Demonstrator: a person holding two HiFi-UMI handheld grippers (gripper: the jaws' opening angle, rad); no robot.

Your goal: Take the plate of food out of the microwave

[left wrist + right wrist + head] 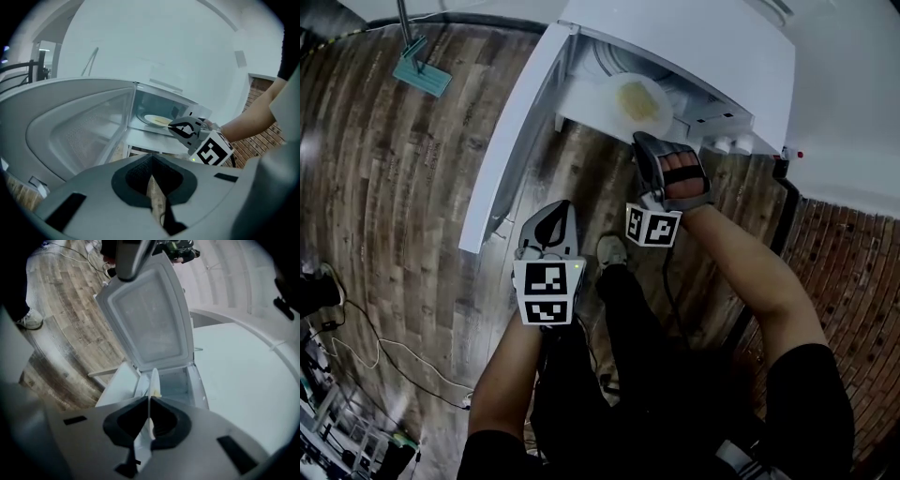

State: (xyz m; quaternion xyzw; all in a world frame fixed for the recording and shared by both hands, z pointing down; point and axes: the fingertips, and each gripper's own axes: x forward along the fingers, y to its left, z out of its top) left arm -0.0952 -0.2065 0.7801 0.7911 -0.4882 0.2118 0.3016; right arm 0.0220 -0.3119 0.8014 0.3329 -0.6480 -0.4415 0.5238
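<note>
A white plate of yellow food [633, 101] sits at the mouth of the open white microwave [694, 47]. My right gripper [652, 142] is shut on the plate's near rim. In the right gripper view the plate [153, 379] runs edge-on between the pads of the right gripper [149, 405]. My left gripper [549, 225] hangs lower left of the microwave, shut and holding nothing. In the left gripper view the left gripper [152, 180] points toward the plate [157, 120] and the right gripper [176, 126].
The microwave door [511, 141] swings wide open to the left, close to my left gripper. A mop head [422, 72] lies on the wood floor at upper left. Cables [356, 337] trail at lower left. A brick wall [853, 281] stands to the right.
</note>
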